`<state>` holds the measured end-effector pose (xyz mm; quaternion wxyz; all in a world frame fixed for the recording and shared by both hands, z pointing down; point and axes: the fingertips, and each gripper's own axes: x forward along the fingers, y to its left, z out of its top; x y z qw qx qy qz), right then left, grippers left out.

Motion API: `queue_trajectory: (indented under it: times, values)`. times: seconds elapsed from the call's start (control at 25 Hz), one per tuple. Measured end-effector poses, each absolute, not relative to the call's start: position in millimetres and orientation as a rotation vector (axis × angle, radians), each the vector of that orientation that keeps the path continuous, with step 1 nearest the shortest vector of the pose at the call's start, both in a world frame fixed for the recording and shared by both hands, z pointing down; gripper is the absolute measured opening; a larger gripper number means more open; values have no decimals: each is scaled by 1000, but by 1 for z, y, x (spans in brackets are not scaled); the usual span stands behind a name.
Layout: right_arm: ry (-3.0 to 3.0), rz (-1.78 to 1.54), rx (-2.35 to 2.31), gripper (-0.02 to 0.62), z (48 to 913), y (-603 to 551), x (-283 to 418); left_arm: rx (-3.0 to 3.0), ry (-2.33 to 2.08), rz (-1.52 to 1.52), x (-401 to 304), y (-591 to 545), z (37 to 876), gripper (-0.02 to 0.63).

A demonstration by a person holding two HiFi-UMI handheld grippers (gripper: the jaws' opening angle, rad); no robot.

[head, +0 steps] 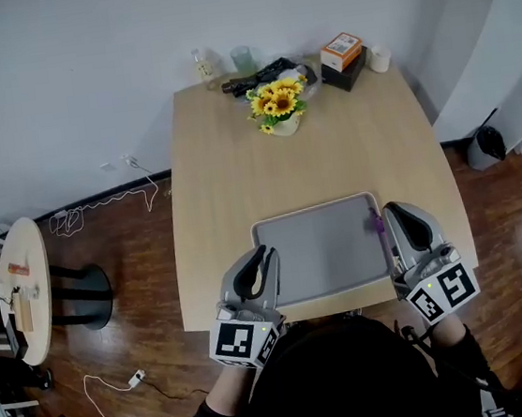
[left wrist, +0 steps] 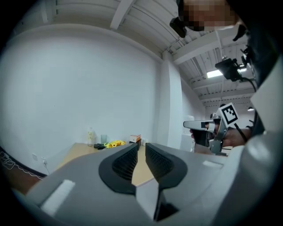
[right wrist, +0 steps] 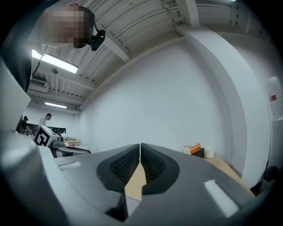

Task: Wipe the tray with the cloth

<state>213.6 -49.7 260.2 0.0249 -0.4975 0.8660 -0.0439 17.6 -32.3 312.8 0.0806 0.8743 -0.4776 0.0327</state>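
- Left claw point(head: 265, 252): jaws together, empty, at the tray's left edge.
- Tray point(head: 321, 247): grey, bare, at the worktop's point(head: 220, 179) near edge.
- Small purple item point(head: 376, 224): on the tray's right rim.
- Right claw point(head: 393, 210): jaws together, empty, beside that rim.

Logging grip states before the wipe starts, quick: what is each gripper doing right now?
Left gripper: shut, nothing between its jaws.
Right gripper: shut, nothing between its jaws.
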Motion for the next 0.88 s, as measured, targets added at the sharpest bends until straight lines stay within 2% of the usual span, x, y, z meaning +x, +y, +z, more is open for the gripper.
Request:
queue_trajectory:
  times: [0.24,0.88]
  values:
    - [2803,-88,-1509,8,270,-37,169,2635,-1420,68,12,-27,297,37]
    - [2858,-102,-1553,0,292,-36,165,2608,-1405,116,8,-18,310,37]
